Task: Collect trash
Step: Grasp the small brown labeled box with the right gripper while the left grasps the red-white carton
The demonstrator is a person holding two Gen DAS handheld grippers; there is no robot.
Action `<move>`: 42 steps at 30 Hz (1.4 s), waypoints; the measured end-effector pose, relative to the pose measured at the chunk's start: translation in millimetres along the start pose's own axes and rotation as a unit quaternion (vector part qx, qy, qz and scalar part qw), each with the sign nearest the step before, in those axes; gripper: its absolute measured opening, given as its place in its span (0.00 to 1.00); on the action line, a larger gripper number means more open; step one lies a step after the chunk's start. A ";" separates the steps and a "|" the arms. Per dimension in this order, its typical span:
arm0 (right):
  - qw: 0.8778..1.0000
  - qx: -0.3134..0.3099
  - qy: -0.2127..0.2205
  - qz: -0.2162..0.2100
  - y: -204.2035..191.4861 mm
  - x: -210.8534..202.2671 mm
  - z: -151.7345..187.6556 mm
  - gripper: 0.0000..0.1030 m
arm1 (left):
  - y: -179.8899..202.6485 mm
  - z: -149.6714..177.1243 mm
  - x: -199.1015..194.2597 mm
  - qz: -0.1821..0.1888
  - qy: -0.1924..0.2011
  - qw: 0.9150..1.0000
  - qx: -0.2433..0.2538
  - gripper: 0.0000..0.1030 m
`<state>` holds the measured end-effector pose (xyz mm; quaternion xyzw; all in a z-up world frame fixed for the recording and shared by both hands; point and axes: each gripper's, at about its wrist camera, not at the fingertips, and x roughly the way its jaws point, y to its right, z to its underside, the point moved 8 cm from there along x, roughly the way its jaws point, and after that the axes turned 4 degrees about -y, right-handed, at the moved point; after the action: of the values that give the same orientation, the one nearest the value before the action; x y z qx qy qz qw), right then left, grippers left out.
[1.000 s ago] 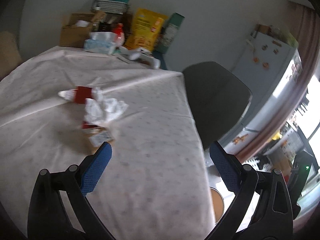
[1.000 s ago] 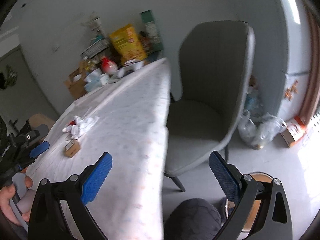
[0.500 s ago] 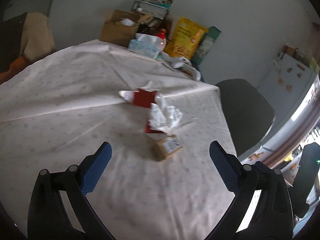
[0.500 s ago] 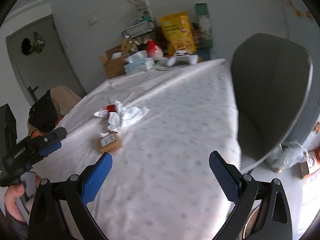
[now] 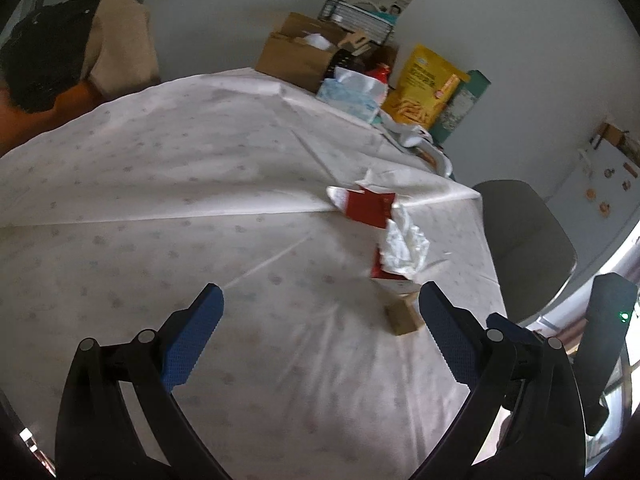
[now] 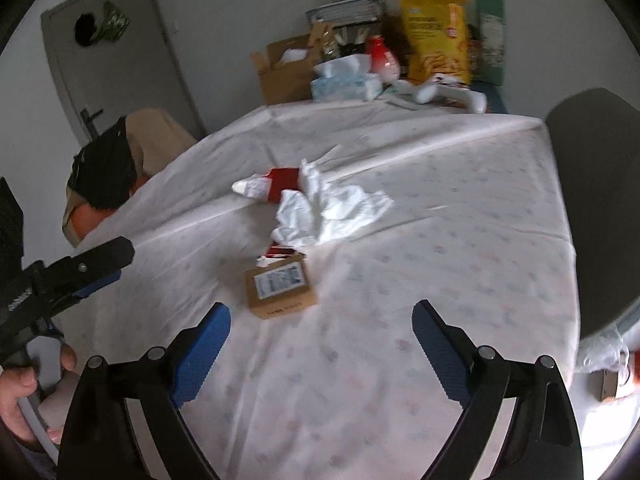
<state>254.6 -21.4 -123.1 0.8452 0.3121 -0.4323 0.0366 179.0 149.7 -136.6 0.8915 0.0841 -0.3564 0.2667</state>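
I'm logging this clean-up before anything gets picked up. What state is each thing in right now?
Small cardboard box: closed, lying label-up on the tablecloth.
Crumpled tissue: loose, lying against the red wrapper.
Red wrapper: torn open, lying flat.
Tissue box: open, a tissue sticking out.
Left gripper: open, empty.
Right gripper: wide, closing, nothing between the jaws.

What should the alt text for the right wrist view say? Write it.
The right gripper, nothing between its closing jaws, hangs over a white tablecloth near a small cardboard box, crumpled white tissue and a red wrapper. The left gripper enters at the left edge; groceries crowd the far end.
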 end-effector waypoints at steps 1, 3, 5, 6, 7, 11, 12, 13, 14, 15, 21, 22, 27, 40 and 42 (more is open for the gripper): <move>1.000 -0.002 -0.004 -0.001 -3.0 5.3 -0.8 0.87 | -3.3 -0.4 -0.6 -0.002 0.001 1.000 -0.002 0.94; 1.000 -0.004 -0.009 -0.003 -7.4 12.8 -2.2 0.87 | -10.9 -0.9 -2.4 -0.008 0.003 1.000 -0.006 0.94; 1.000 -0.010 -0.010 -0.003 -12.7 19.2 -4.2 0.87 | -17.9 -1.0 -3.8 -0.013 0.003 1.000 -0.012 0.94; 1.000 -0.014 -0.011 -0.002 -15.4 23.2 -5.5 0.87 | -21.1 -0.8 -4.2 -0.014 0.003 1.000 -0.015 0.94; 1.000 -0.016 -0.013 0.000 -17.0 26.3 -6.5 0.87 | -23.4 -0.7 -4.1 -0.015 0.002 1.000 -0.017 0.94; 0.999 -0.036 -0.015 -0.003 -26.4 38.7 -11.2 0.80 | -24.6 0.2 -2.2 -0.015 -0.001 1.000 -0.019 0.94; 0.999 -0.042 -0.021 -0.005 -27.6 43.0 -10.1 0.67 | -23.4 0.1 -1.5 -0.015 -0.002 1.000 -0.016 0.94; 0.999 -0.042 -0.029 -0.009 -27.3 46.1 -8.8 0.61 | -21.9 0.0 -1.2 -0.015 -0.002 1.000 -0.014 0.94; 0.998 -0.036 -0.042 -0.018 -26.3 50.2 -5.6 0.47 | -19.8 0.0 -0.9 -0.014 -0.003 1.000 -0.011 0.94; 0.998 -0.030 -0.042 -0.026 -24.9 49.8 -4.2 0.47 | -17.5 0.0 -0.4 -0.014 -0.003 1.000 -0.008 0.94; 0.999 -0.020 -0.031 -0.024 -13.5 28.0 5.2 0.46 | -3.3 2.0 6.3 -0.008 -0.007 1.000 0.005 0.94; 0.999 -0.014 -0.030 -0.024 -9.6 25.1 6.0 0.46 | 0.5 2.7 8.4 -0.006 -0.009 1.000 0.009 0.94; 0.999 0.032 -0.019 -0.016 22.1 0.6 11.6 0.46 | 30.4 5.8 22.2 0.010 -0.020 0.999 0.037 0.94; 0.993 0.113 0.014 0.005 93.2 -48.7 29.9 0.47 | 88.0 22.8 72.8 -0.004 -0.072 0.993 0.092 0.91; 0.992 0.122 0.016 0.009 102.3 -53.7 34.9 0.47 | 89.5 25.4 82.2 -0.016 -0.079 0.993 0.090 0.87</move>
<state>263.9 -141.7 -125.7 0.8531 0.2497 -0.4531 -0.0681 254.6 57.3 -170.7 0.8794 0.0443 -0.4363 0.1855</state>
